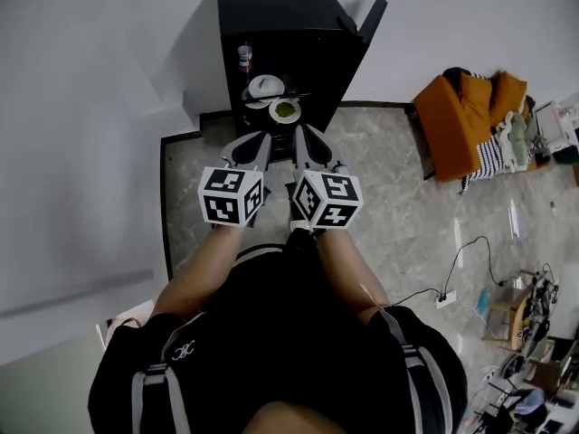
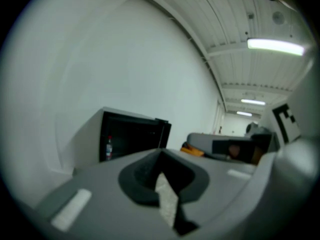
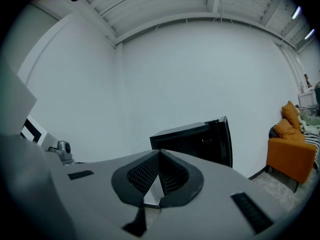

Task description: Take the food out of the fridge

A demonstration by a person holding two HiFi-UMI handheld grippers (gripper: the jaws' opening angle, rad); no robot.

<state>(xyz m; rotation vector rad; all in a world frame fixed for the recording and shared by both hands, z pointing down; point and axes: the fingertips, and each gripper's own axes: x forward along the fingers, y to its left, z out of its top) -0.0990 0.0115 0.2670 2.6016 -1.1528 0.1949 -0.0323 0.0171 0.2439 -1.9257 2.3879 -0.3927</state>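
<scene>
The open fridge (image 1: 271,25) stands straight ahead of both hands, its door (image 1: 364,27) swung out to the right. Inside, a dish of green food (image 1: 285,111) and a white plate (image 1: 265,86) sit low on a shelf, with a bottle (image 1: 244,57) up and to their left. The left hand-held gripper (image 1: 256,141) and the right hand-held gripper (image 1: 303,136) point side by side at that shelf, each with its jaws pressed together on nothing. The green dish lies between the two tips, perhaps slightly nearer the right one, while the white plate sits toward the left. Either would need to spread before reaching in.
</scene>
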